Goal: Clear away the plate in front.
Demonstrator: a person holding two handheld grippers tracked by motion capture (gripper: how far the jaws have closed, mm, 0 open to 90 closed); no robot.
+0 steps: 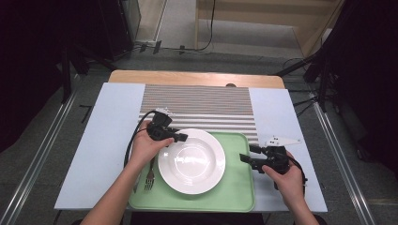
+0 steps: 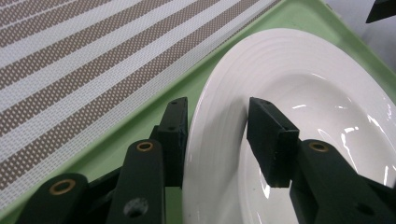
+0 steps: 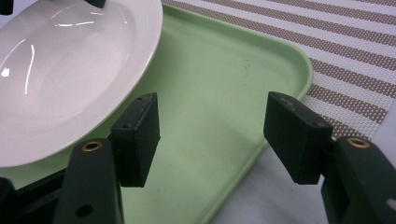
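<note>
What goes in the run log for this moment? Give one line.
left gripper: open, jaws astride plate rim | right gripper: open, over tray edge | fork: on tray, left of plate

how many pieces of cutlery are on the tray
1 that I can see clearly: a fork on the green tray, just left of the white plate. The left forearm may hide another piece beside it.

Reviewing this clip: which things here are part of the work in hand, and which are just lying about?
In the job:
- white plate, its rim between the left tool's open jaws, which do not clamp it
- green tray under the plate
- right tool, open over the tray's edge

Lying about:
- fork left of the plate
- striped placemat
</note>
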